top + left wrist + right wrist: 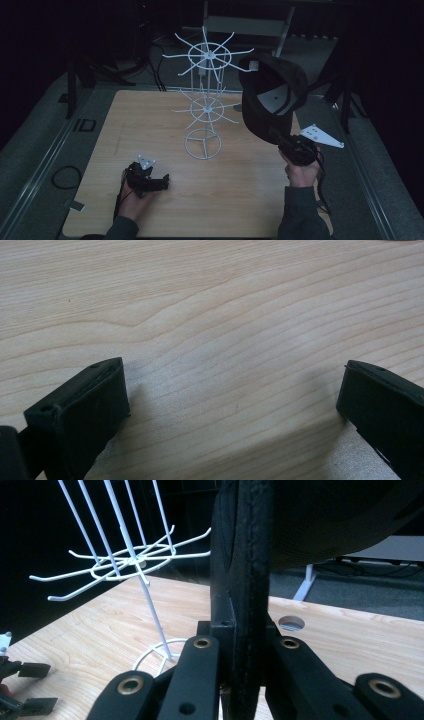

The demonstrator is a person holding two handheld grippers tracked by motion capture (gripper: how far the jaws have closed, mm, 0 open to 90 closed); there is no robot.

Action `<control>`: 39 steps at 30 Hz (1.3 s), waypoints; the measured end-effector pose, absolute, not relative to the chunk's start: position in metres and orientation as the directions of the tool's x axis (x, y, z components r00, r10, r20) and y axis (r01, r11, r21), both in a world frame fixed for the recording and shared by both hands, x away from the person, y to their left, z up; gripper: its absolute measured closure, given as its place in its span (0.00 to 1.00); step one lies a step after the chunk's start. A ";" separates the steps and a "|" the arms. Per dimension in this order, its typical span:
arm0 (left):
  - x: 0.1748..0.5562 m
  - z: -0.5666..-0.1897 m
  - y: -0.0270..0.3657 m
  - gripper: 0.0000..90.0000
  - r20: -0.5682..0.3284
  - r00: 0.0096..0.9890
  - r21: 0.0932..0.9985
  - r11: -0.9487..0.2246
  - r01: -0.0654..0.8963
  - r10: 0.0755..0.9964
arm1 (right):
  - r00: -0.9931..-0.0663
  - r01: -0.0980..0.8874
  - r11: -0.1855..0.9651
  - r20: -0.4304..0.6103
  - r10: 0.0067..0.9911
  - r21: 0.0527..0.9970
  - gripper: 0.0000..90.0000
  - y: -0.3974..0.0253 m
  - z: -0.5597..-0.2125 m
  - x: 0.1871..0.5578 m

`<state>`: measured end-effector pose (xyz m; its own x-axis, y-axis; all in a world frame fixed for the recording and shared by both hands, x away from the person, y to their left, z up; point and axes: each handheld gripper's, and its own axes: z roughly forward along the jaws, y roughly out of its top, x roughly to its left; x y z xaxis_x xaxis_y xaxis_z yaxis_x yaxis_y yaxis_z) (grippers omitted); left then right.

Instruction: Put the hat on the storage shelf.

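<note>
A black cap [272,95] with a pale underside hung beside a white wire rack [205,100] above the light wood-grain desk [240,190].

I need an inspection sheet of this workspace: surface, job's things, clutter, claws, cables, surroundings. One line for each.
Surface: wooden table, pale grain, with a round hole.
Job's things: black cap held up by its brim beside the white wire hanger stand, which stands upright mid-table.
Clutter: nothing seen.
Claws: left claw open, low over bare wood; right claw shut on the cap brim.
Cables: a cable trails from the right claw; a loop lies off the table's left edge.
Surroundings: dark; grey floor.
</note>
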<state>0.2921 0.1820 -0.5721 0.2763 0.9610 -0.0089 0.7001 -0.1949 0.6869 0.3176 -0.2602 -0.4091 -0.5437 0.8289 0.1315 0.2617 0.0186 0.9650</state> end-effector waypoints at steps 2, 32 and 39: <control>0.292 -0.572 0.182 0.00 -0.008 0.277 0.686 -0.196 0.700 0.961 | -0.542 0.260 0.016 0.133 0.830 0.965 0.96 -0.260 -0.408 0.317; 0.292 -0.572 0.182 0.00 -0.010 0.276 0.687 -0.194 0.700 0.961 | -0.534 0.247 -0.015 0.149 0.832 0.969 0.96 -0.257 -0.400 0.321; 0.292 -0.572 0.182 0.00 -0.010 0.276 0.688 -0.194 0.700 0.961 | -0.533 0.241 -0.021 0.151 0.833 0.970 0.96 -0.256 -0.397 0.322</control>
<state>0.2922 0.1819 -0.5721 0.2762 0.9611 -0.0098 0.6997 -0.1941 0.6876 0.3221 -0.2557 -0.3971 -0.5328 0.8327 0.1510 0.2413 -0.0215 0.9702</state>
